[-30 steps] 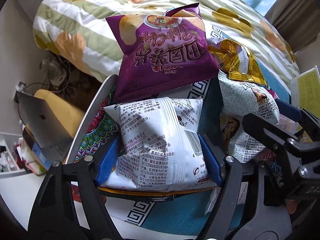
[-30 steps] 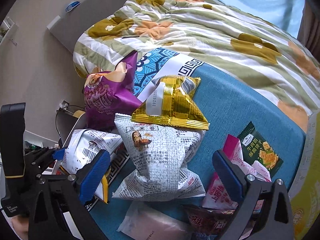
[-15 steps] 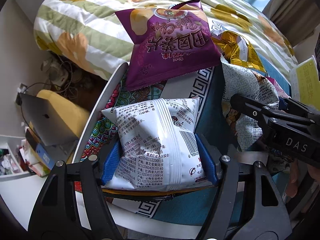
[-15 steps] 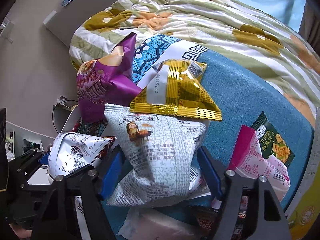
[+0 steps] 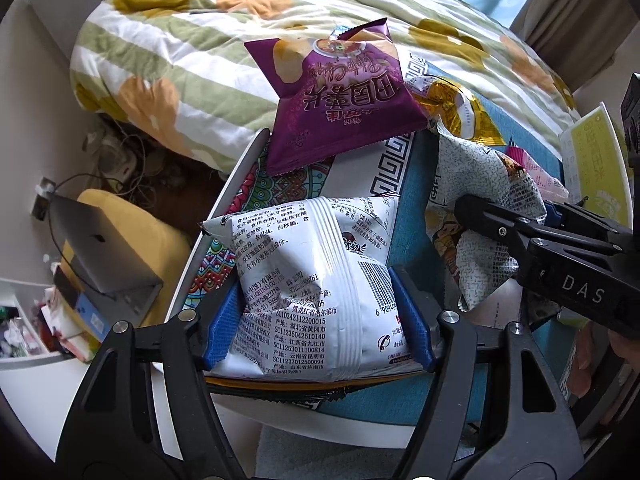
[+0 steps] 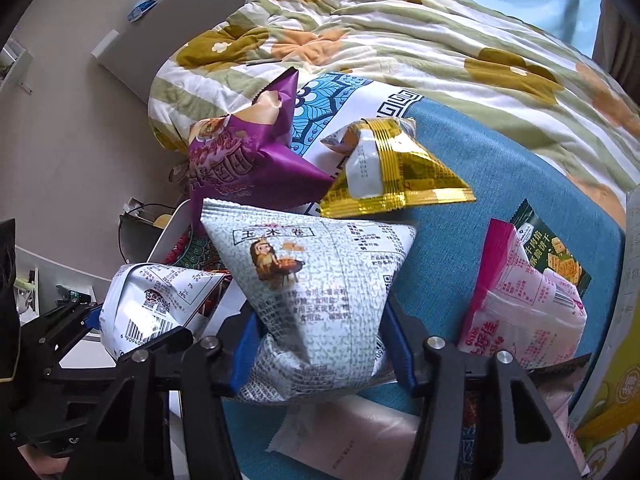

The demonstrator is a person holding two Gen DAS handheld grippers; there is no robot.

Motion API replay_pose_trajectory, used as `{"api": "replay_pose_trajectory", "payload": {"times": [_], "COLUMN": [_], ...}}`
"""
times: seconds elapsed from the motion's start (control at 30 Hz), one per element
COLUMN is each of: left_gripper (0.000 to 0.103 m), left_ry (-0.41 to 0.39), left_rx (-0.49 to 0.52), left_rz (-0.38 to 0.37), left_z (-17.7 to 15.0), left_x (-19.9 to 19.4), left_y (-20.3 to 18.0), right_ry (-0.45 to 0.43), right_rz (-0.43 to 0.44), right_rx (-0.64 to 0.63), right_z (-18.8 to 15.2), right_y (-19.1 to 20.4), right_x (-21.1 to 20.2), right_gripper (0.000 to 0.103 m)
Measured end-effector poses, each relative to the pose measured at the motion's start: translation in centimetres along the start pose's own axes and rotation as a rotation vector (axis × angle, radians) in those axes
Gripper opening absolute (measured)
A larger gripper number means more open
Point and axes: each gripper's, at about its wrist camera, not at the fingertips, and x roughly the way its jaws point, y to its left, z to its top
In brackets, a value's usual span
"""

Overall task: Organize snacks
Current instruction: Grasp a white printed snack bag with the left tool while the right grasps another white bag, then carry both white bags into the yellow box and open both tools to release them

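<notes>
My left gripper (image 5: pixel 318 316) is shut on a white snack bag with black print and a barcode (image 5: pixel 316 280), held above the table's left edge; the bag also shows in the right wrist view (image 6: pixel 156 304). My right gripper (image 6: pixel 320 344) is shut on a grey-patterned corn roll bag (image 6: pixel 316 280), also seen in the left wrist view (image 5: pixel 480 216). A purple chip bag (image 5: pixel 344 104) and a gold bag (image 6: pixel 384 176) lie beyond them on the blue tablecloth (image 6: pixel 500 168).
A pink-and-white bag (image 6: pixel 520 304), a green cracker packet (image 6: pixel 556 256) and a pale flat packet (image 6: pixel 360 436) lie on the table's right. A flowered duvet (image 5: pixel 240 40) covers the bed behind. A laptop (image 5: pixel 100 252) lies on a yellow cushion at the left.
My right gripper moved forward and closed on the corn roll bag. My left gripper squeezed the white bag tighter and lifted it slightly.
</notes>
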Motion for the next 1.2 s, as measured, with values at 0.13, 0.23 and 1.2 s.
{"api": "replay_pose_trajectory", "payload": {"times": [0.13,0.23,1.2], "left_gripper": [0.066,0.066,0.066], "left_ry": [-0.025,-0.053,-0.308], "left_rx": [0.015,0.034,0.493], "left_rz": [-0.004,-0.011,-0.340], "left_z": [-0.5,-0.4,3.7], "left_x": [-1.8,-3.4,-14.8], "left_y": [-0.1,-0.4,-27.9], "right_ry": [-0.012,-0.034,-0.455], "right_rz": [0.020,0.022,-0.313], "right_rx": [0.014,0.025,0.383], "right_z": [-0.8,-1.4,-10.6], "right_y": [0.8,1.3,-11.5], "right_x": [-1.0,-2.3,-27.2], "right_gripper": [0.052,0.052,0.052]}}
